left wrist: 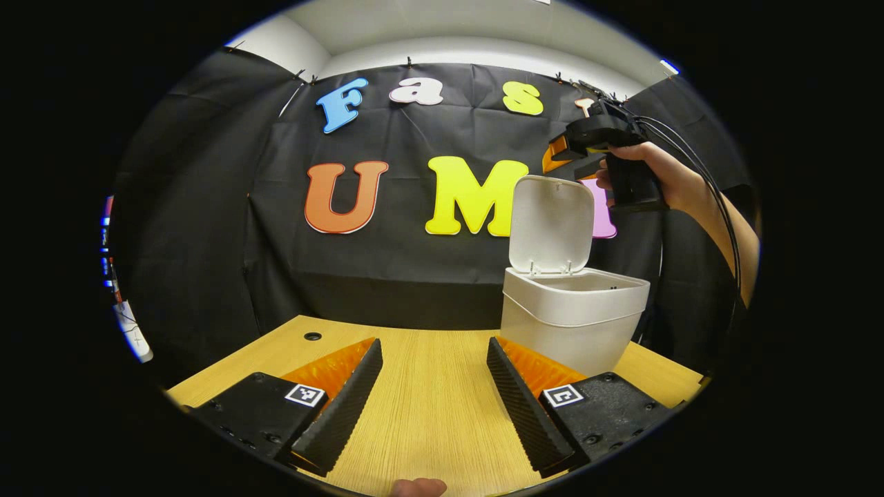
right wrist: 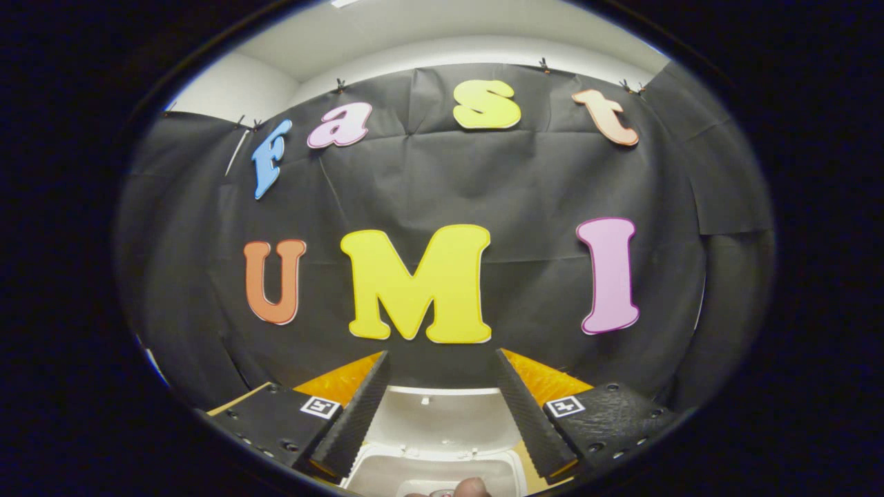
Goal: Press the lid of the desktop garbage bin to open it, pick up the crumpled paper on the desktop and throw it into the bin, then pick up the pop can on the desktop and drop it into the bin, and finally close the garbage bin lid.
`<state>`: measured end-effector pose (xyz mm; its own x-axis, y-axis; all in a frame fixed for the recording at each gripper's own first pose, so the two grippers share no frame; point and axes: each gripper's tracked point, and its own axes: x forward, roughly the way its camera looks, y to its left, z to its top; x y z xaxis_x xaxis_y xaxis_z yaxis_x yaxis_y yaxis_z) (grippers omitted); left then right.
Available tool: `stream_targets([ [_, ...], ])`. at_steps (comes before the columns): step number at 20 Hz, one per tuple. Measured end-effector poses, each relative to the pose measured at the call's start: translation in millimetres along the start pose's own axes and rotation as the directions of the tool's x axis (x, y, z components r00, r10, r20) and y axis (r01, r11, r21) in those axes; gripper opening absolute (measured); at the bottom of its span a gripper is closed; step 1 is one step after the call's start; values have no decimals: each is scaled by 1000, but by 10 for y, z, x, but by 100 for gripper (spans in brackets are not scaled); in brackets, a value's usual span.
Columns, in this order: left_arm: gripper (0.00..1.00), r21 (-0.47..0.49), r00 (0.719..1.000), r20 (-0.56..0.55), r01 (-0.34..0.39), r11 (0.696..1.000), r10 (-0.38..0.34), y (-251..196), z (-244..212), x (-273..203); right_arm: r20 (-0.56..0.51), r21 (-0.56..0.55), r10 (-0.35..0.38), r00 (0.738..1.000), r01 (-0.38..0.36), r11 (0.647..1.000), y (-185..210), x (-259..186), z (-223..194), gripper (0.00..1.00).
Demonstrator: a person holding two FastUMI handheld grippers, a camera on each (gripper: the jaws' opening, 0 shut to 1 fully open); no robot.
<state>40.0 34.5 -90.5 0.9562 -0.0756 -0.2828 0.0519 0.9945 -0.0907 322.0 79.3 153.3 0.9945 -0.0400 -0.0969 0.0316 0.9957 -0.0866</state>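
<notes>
The white desktop bin [left wrist: 573, 317] stands on the right of the wooden table, its lid [left wrist: 551, 224] swung up and upright. My left gripper [left wrist: 434, 345] hovers low over the table to the bin's left, open, nothing between its fingers. A hand holds my right gripper [left wrist: 556, 159] high above the bin, near the lid's top edge. In the right gripper view, the right gripper [right wrist: 440, 355] is open and empty, looking at the booth wall, with the raised lid [right wrist: 442, 417] and the bin's mouth [right wrist: 387, 473] just below its fingers.
The wooden table [left wrist: 428, 414] stretches between my left fingers, with a small round cable hole [left wrist: 312, 336] at its back left. The black cloth wall stands close behind the bin. A fingertip [right wrist: 473, 486] shows at the bottom edge of the right gripper view.
</notes>
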Motion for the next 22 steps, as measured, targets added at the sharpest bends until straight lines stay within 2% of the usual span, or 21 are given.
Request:
stream_targets([
  [6, 99, 4, 1000, -10, 0, 1000, 0, 37, -24, 23, -24, -27, 6, 1000, -7, 1000, 66, 31, -85, 92],
  [11, 99, 13, 1000, 2, -2, 1000, 1, 52, 7, -23, -50, 10, 30, 998, -29, 1000, 60, -50, -131, 93],
  [17, 98, 37, 999, 35, 4, 999, -5, -60, 111, -58, -61, -9, 70, 996, -70, 997, 66, -439, -248, 94],
  [22, 98, 64, 998, 58, 28, 998, -31, -251, 145, -106, -62, -23, 100, 993, -101, 995, 67, -861, -512, 95],
])
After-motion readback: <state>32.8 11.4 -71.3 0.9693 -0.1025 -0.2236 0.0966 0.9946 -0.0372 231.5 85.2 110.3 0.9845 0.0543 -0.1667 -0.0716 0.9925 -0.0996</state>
